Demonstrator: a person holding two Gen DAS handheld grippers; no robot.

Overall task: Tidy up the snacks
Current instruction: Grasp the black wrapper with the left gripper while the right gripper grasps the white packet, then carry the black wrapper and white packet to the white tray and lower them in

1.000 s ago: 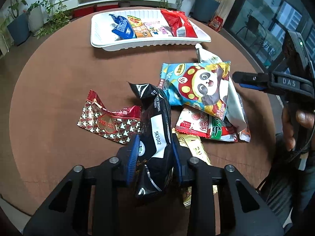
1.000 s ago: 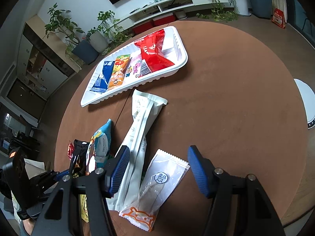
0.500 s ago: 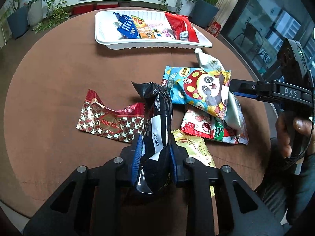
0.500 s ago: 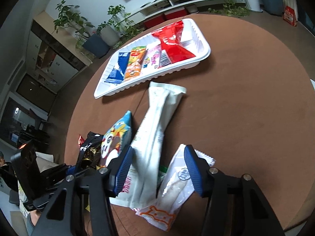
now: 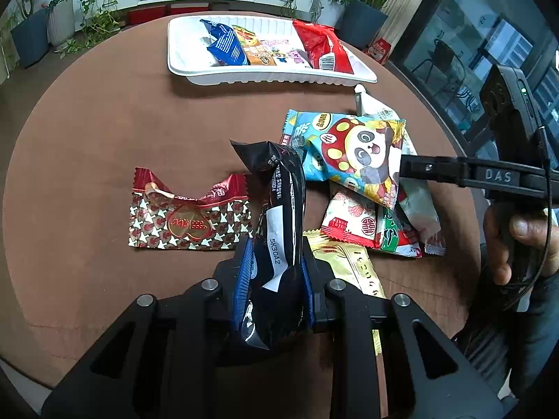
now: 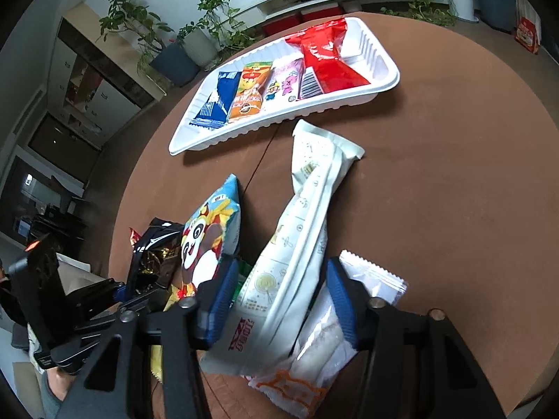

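My left hand-held gripper point(image 5: 274, 288) is clamped on the black snack packet point(image 5: 279, 230), its far end tilted up over the near tabletop point(image 5: 104, 139). My right hand-held gripper point(image 6: 279, 300) is closing around the long white packet point(image 6: 300, 244) amid the pile. The panda bag point(image 5: 353, 153) crowds both; bare tabletop lies left, the white tray point(image 5: 188, 70) far.

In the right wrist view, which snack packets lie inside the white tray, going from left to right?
Blue packet → orange packet → pink packet → red packet, side by side in the white tray.
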